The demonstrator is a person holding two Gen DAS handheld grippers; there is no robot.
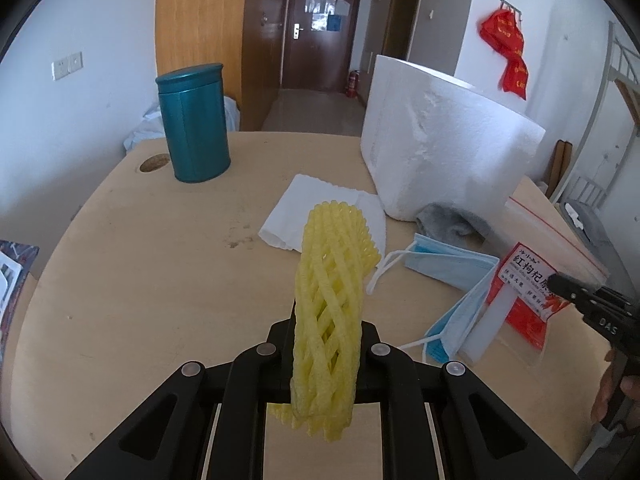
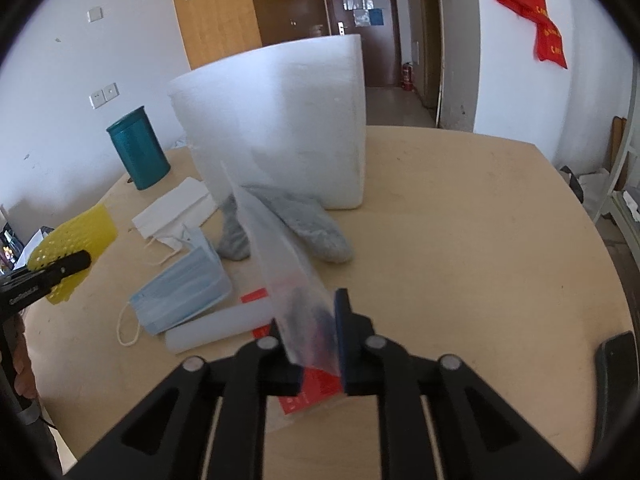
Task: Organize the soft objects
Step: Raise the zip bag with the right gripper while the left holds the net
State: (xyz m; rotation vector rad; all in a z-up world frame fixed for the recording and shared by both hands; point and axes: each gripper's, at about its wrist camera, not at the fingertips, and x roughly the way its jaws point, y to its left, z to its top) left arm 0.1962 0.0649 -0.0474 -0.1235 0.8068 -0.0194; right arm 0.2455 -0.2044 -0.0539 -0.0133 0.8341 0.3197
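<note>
Left claw (image 1: 326,344) is clamped on a yellow foam net (image 1: 332,292), gripped low on its length so that the free end stands up clear of the table (image 1: 140,280); judged from this, the net is lifted for carrying rather than being set down. Right claw (image 2: 318,344) has its jaws somewhat apart with the upper edge of a clear zip bag (image 2: 280,252) standing between them. The left pad seems to touch the film, but a gap shows on the right, so no firm grip can be read; the bag is blurred and its mouth cannot be made out. Its red-labelled lower part (image 2: 316,390) lies on the table below the claw.

Remaining soft items lie between the two claws: a blue mask (image 2: 184,288) with its ear loops loose, a white cloth (image 1: 320,208) further back, and a grey sock (image 2: 304,220) against the foot of a white foam box (image 2: 280,120). A white foam tube (image 2: 216,326) rests just beside the bag's label. A teal tin (image 1: 194,120) stands well apart at the far left.

Probable arrangement: the bag is held upright to receive the net, with the other soft items still to be gathered.
</note>
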